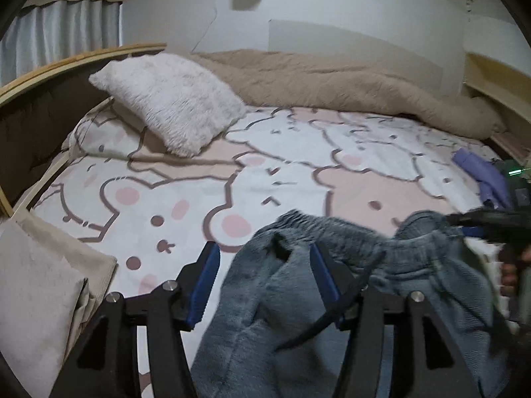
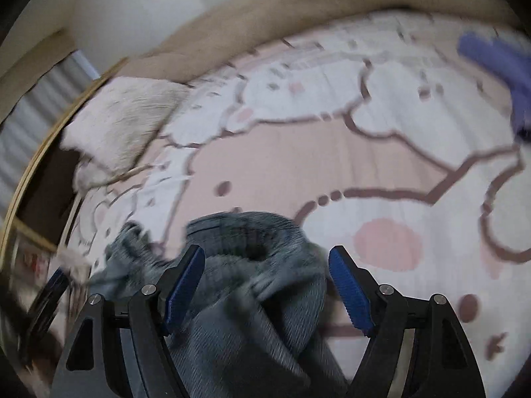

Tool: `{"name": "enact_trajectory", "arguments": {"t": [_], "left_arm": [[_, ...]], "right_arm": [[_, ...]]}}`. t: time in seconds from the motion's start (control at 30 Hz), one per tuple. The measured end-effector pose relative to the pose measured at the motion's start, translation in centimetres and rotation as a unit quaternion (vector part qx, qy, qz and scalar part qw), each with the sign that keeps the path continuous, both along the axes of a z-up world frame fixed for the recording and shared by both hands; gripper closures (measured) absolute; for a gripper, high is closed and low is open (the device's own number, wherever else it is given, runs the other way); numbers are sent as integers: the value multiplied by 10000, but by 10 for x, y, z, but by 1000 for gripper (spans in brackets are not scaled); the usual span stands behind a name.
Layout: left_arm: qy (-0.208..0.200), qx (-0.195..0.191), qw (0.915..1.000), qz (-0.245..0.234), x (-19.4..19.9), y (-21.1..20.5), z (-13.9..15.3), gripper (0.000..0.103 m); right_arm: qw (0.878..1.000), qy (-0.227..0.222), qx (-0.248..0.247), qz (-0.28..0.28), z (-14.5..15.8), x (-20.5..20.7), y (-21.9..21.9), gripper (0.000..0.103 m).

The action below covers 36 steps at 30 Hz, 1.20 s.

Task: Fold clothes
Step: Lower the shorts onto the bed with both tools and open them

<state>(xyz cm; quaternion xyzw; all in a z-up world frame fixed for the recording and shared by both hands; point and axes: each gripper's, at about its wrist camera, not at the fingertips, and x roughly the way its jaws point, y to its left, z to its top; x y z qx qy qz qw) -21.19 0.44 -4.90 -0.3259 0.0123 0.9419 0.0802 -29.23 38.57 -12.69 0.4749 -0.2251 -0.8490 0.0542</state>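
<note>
My left gripper (image 1: 265, 282) stands with its jaws apart, and the grey-blue fleece garment (image 1: 292, 298) drapes over the right-hand finger rather than being pinched; my right gripper (image 2: 267, 288) is also parted, with a bunched fold of that garment lying between the pads but not pressed by either. The garment sits crumpled at six o'clock on the bear-print bedsheet (image 1: 199, 179), nearest me. The risk, as I judge it, is that neither tool has a real hold: if I lift now the cloth slides off the left finger and collapses, or I close on several layers at once and fold in a twist. A dark cord (image 1: 335, 311) crossing my left finger could snag too. The left view is sharp and shows the white pillow (image 1: 169, 99) at ten o'clock, the tan quilt (image 1: 332, 79) at twelve, and a purple item (image 1: 481, 172) at three. The right view is blurred, but it alone shows the garment's rounded opening between my pads.
</note>
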Motion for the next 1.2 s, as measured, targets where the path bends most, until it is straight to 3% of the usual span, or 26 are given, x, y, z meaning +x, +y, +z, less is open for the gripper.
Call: {"name": "enact_trajectory", "arguments": {"t": [0.03,0.07,0.13,0.23,0.37,0.43,0.57,0.63,0.7,0.77,0.87,0.97,1.03,1.07,1.1,1.2], "left_arm": [[29,41,10000,-82,4,3,4,47],[58,88,9998,-176,8,7,8,47],[115,182,9991,-363,15,14,16,47],[162,415,9965,-702,30,25,25,47],[185,808,9906,-1088,48,37,34,47],[171,1007,9866,-1273,56,41,38,47],[186,1265,9800,-1523,71,41,46,46],[159,1319,9779,-1613,74,38,48,38],[116,1344,9764,-1686,77,36,49,36],[1,1288,9763,-1737,77,35,46,36],[-38,1149,9780,-1743,78,32,41,36],[68,934,9827,-1598,73,24,36,36],[122,802,9855,-1493,65,19,33,36],[134,724,9867,-1448,59,16,31,36],[137,638,9879,-1408,53,13,30,36],[106,404,9906,-1303,26,3,25,36]], "right_arm": [[9999,-111,-115,-25,-8,-4,-1,47],[9995,-210,-245,-27,-15,-6,-2,73],[9981,-260,-552,-36,-23,-6,-3,87],[9967,218,-761,197,3,18,-9,89],[9797,603,-1839,522,37,55,-12,89],[9639,700,-2450,770,48,72,-18,89],[9169,983,-3578,1467,64,105,-46,89],[8943,1180,-3954,1732,67,114,-60,89],[8827,1434,-4015,1977,69,121,-70,89],[8971,1523,-3632,2003,71,124,-78,89],[9525,1537,-2180,1470,81,122,-72,89],[9820,1591,-606,816,95,117,-59,80],[9848,1642,-252,497,105,114,-41,61],[9860,1631,-154,319,111,112,-31,21],[9846,1726,-107,257,116,111,-23,7],[9757,2045,547,572,136,115,-19,7]]}}
